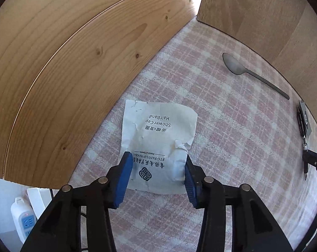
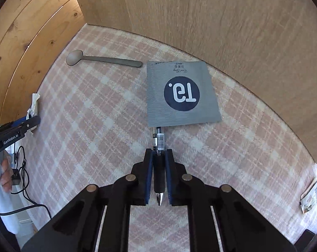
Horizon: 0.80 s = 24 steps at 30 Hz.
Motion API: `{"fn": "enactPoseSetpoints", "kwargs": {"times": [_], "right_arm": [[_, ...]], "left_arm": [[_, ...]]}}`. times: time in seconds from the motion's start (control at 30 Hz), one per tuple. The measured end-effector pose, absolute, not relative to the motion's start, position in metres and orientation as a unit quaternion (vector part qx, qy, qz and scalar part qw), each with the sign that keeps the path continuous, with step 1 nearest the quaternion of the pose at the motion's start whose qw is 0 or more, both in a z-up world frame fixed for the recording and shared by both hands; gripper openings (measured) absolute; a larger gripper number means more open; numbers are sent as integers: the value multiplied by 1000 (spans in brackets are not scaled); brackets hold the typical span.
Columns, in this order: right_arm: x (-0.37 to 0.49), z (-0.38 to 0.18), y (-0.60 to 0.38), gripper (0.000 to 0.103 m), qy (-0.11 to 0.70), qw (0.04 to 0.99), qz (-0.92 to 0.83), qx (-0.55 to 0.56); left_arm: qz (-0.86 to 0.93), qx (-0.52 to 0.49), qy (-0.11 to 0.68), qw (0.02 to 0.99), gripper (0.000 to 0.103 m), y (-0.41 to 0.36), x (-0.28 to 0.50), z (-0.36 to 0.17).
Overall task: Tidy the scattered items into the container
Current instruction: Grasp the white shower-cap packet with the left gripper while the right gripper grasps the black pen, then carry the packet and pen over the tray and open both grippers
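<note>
A white shower-cap packet (image 1: 158, 145) lies on the pink plaid cloth (image 1: 231, 126). My left gripper (image 1: 157, 180) straddles its near end with both blue pads touching its edges, shut on it. My right gripper (image 2: 159, 176) is shut on a black pen (image 2: 159, 163), tip pointing back at the camera; the pen's far end lies under a grey sachet (image 2: 181, 94) with a dark round logo. A grey spoon (image 2: 95, 59) lies beyond, also in the left wrist view (image 1: 250, 73). No container is in view.
Wooden panels (image 1: 74, 63) wall the cloth on the left and back (image 2: 221, 21). A small printed packet (image 2: 310, 197) lies at the cloth's right edge. A power strip (image 1: 24, 218) and cables (image 2: 22, 178) sit off the left edge.
</note>
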State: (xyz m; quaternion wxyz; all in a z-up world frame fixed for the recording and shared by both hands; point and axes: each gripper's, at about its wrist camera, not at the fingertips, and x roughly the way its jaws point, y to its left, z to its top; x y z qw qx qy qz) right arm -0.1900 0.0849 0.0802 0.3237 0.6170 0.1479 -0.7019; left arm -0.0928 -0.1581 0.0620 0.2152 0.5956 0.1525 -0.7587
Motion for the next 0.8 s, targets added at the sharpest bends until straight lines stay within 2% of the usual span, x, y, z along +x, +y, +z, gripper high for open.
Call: {"fn": "enactPoseSetpoints", "kwargs": {"times": [0.17,0.23,0.4,0.57,0.8], "right_arm": [[-166,85,121,11,129,314,-704,623],[-159,88,134,11,127,304,-709,623],[-148,97,178,11,83,273,-727,625],[-141,101,230,11,58,246,-739,624],[-136,142,264,11,39,237,-768,594]], "left_arm": [[-764,596,156,192,35,-134,-80,65],[-765,594,161,189,24,-125,-74,67],[-768,587,184,177,7,-103,-57,72],[-771,573,202,190,5,-103,-47,77],[-795,547,192,177,4,-86,-36,115]]}}
